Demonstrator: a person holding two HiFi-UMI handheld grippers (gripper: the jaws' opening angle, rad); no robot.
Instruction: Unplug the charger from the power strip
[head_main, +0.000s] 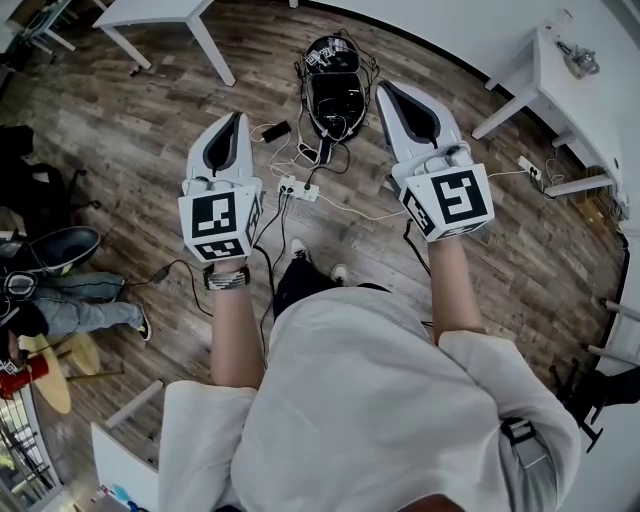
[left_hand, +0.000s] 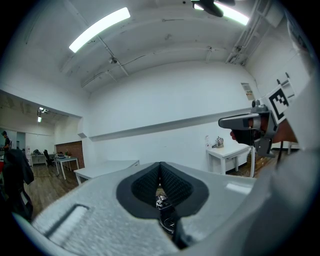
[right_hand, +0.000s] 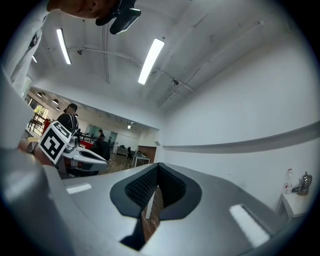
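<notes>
A white power strip (head_main: 299, 188) lies on the wooden floor far below, between my two grippers in the head view. Plugs and several cables run from it. A small black adapter block (head_main: 276, 130) lies just beyond it. Both grippers are held level, high above the floor, nowhere near the strip. My left gripper (head_main: 238, 118) (left_hand: 160, 165) is shut, with nothing between its pads. My right gripper (head_main: 384, 88) (right_hand: 159, 166) also has its jaws together and holds nothing. Each gripper view looks out across the room, not at the strip.
An open black case (head_main: 335, 88) full of cables lies on the floor past the strip. White tables stand at the back left (head_main: 160, 15) and at the right (head_main: 570, 95). A seated person's legs (head_main: 70, 300) are at the left. A second strip (head_main: 530, 168) lies at the right.
</notes>
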